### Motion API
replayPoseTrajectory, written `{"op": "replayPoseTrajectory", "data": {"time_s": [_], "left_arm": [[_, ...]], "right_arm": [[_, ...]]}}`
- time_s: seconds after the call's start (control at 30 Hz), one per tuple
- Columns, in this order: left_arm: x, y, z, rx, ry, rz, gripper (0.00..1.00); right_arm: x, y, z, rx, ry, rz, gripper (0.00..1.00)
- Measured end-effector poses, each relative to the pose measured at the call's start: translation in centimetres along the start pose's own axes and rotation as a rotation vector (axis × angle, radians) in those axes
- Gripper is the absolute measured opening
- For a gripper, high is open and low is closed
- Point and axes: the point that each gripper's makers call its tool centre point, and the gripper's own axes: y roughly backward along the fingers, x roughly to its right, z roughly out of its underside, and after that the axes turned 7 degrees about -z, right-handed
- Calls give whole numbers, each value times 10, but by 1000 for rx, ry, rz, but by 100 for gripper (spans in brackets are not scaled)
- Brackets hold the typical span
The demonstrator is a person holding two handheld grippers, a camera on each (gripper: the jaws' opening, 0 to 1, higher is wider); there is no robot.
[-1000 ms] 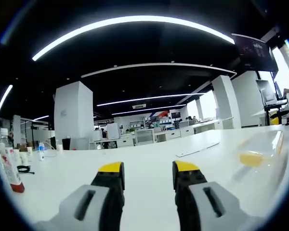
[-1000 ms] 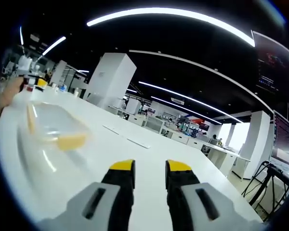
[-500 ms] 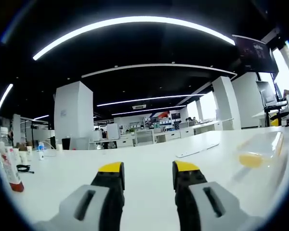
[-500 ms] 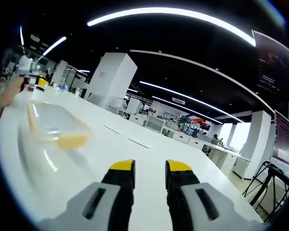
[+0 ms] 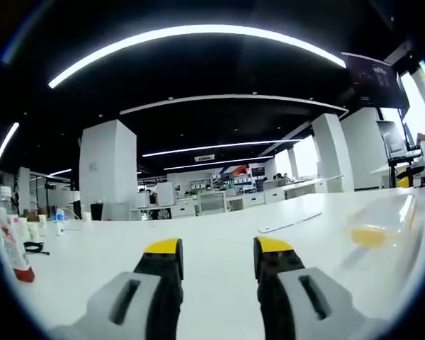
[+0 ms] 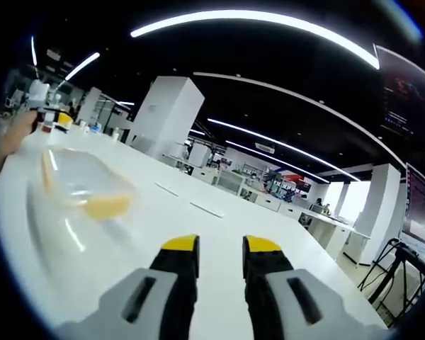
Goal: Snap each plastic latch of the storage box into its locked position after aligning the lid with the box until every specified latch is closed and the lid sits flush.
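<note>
Fingers of both grippers spread, empty; storage box (image 6: 81, 185) left of right gripper (image 6: 220, 249), bottle (image 5: 14, 244) beside left gripper (image 5: 217, 251).

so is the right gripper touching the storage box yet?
No: in the right gripper view the right gripper is open over bare table, with the storage box well off to its left.

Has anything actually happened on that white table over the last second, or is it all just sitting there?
Almost nothing. The right gripper view has drifted very slightly, which is the camera shifting, not the things. Nothing was taken hold of or let go. The clear box with its yellow latch lies where it was on the table, the bottle stands as before, and the left gripper has its jaws apart and empty, like the right.
</note>
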Motion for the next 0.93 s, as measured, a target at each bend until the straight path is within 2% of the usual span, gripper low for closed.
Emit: {"op": "replayPoseTrajectory", "data": {"time_s": [0.5,0.77,0.93], "left_arm": [[0,-3,3,-15,-10,-2,39],[0,-2,3,-15,-4,-1,39],[-1,2,-3,13,-1,-2,39]], "right_arm": [[-4,-3,3,-14,10,-22,23],[-2,0,2,-1,-1,-15,23],[-3,3,-4,22,7,-15,23]]}}
